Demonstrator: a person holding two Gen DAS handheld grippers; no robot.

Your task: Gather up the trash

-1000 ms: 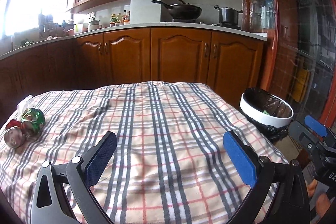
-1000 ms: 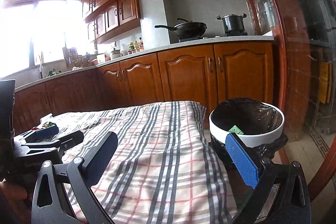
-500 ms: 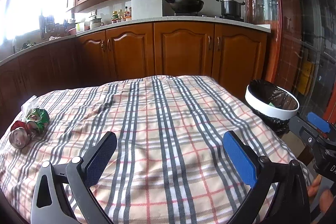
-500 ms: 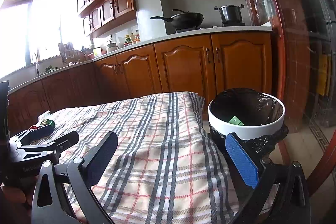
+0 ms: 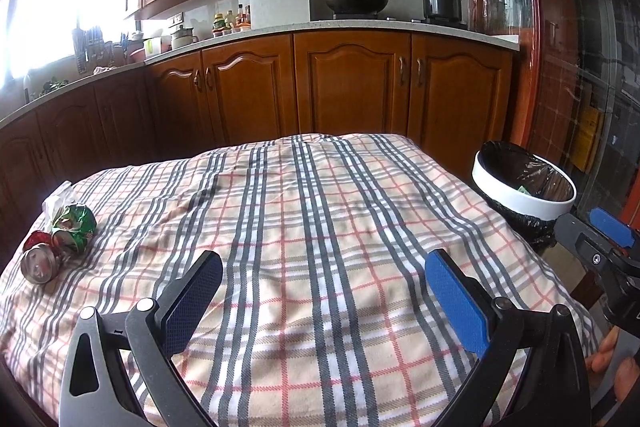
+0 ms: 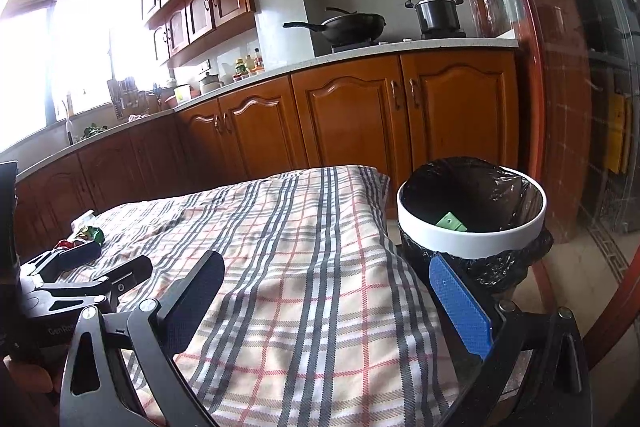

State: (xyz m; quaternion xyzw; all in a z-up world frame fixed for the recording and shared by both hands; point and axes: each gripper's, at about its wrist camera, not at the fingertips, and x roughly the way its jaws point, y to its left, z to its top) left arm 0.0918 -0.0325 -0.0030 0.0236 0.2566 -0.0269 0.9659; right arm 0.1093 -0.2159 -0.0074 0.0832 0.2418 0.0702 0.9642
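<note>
Crushed aluminium cans (image 5: 60,241) lay bunched with a clear wrapper at the far left edge of the plaid cloth (image 5: 320,227), well apart from the lined bin (image 6: 472,223). Your left gripper (image 5: 320,291) and right gripper (image 6: 324,291) both hung spread wide, grasping nothing. Those cans looked light, dented and slick; you would likely pinch one across its flattened waist.

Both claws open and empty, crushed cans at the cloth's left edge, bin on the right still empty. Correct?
Not quite: the bin is not empty. The right wrist view shows a green scrap inside its black liner. The left claw and right claw are open and empty; the crushed cans lie at the cloth's left edge.
</note>
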